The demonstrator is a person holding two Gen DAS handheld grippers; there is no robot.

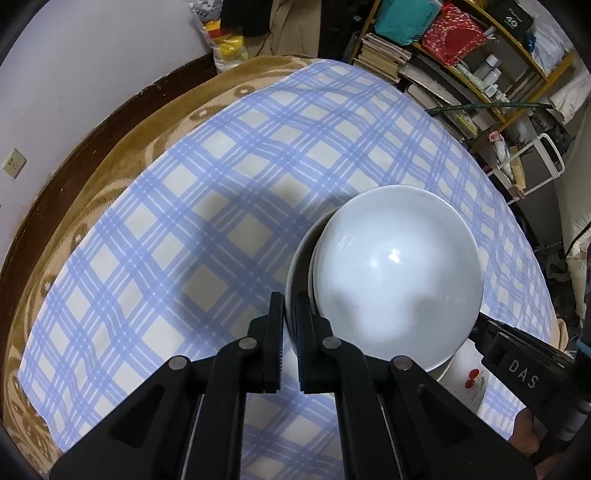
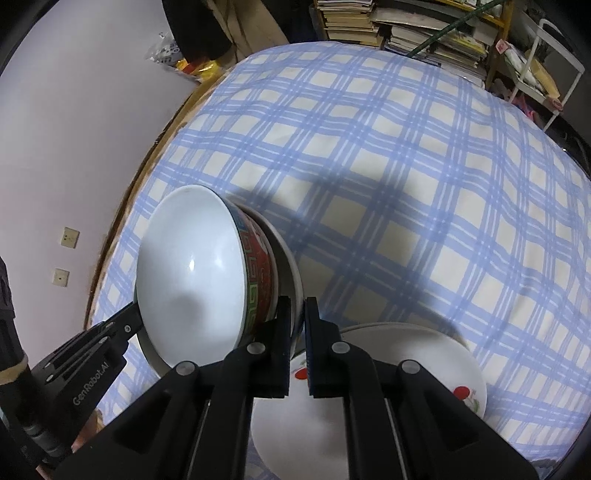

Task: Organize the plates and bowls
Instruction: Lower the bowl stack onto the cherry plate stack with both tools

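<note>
Both the left gripper (image 1: 290,317) and the right gripper (image 2: 300,317) had their jaws pinched on the plate's (image 2: 291,266) rim. The bowl (image 1: 395,273) sat on that plate, lower right in the left view, above the cherry plate (image 2: 424,354) on the checked cloth (image 2: 369,147).

One bowl (image 2: 192,266), two plates (image 2: 291,273) (image 2: 424,354), two grippers (image 1: 290,321) (image 2: 300,325)

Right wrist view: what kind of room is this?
Likely a lived-in home room doubling as storage, not a lab. A blue plaid tablecloth covers a round table, stacked books crowd yellow shelves behind, and wall sockets sit on a plain wall.
</note>
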